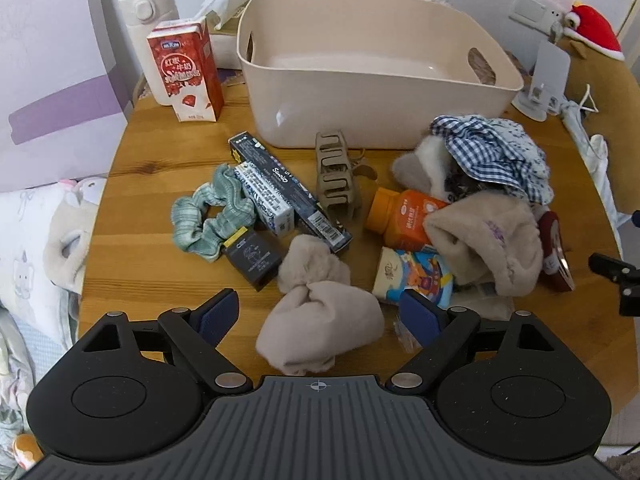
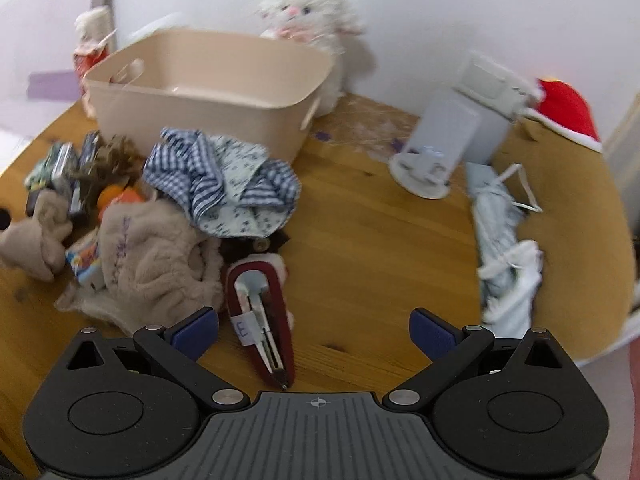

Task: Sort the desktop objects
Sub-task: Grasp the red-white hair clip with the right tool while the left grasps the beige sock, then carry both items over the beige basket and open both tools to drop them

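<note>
Sock (image 1: 320,324) between left gripper's (image 1: 320,314) jaws

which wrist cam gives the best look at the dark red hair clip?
Right wrist. The dark red hair clip lies whole and close, between the open right gripper's fingers. The left wrist view shows only a sliver of it behind the beige fleece pile.

Two low wrist views across the wooden table (image 1: 160,152), both facing the beige bin (image 1: 360,92) and clutter.
</note>
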`<state>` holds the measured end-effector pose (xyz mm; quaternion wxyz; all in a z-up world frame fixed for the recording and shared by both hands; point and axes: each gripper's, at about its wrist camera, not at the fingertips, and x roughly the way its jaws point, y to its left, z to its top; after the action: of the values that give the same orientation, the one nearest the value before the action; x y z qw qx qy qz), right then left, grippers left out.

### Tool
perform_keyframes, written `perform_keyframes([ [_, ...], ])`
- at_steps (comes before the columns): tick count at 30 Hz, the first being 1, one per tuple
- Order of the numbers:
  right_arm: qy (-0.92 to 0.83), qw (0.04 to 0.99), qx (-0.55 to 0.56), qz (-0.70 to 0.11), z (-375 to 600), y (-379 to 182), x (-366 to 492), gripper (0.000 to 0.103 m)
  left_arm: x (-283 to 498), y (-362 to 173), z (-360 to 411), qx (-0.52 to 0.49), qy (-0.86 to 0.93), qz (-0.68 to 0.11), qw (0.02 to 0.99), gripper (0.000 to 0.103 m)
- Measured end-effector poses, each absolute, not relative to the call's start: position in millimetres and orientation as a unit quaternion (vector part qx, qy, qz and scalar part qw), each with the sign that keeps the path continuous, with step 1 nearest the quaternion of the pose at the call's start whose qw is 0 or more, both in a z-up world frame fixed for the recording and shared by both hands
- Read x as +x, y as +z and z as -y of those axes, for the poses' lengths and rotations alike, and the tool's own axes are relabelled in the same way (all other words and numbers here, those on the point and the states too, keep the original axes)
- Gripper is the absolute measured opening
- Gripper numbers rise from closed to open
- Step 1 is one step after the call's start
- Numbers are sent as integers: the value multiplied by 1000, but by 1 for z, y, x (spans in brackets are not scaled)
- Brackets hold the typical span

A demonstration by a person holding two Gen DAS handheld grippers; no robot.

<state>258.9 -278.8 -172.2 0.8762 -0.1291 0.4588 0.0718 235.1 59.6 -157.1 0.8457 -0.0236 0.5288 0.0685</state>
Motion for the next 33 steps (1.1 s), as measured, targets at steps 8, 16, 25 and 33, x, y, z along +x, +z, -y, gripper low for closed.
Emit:
perform_keyframes([
  [8, 109, 853, -154, -486, 272, -214, 287, 103, 246, -185, -69, -36, 91, -550, 830, 89],
  [16, 130, 828, -185, -513, 267, -244, 300, 92, 253, -208, -75, -73, 88, -552, 826, 89],
  [25, 163, 823, -200, -506, 258, -245, 300, 64, 258, -218, -69, -55, 76, -567, 818, 61],
  [33, 183, 811, -197, -520, 252, -240, 294, 39, 243, -213, -66, -27, 70, -551, 831, 42],
])
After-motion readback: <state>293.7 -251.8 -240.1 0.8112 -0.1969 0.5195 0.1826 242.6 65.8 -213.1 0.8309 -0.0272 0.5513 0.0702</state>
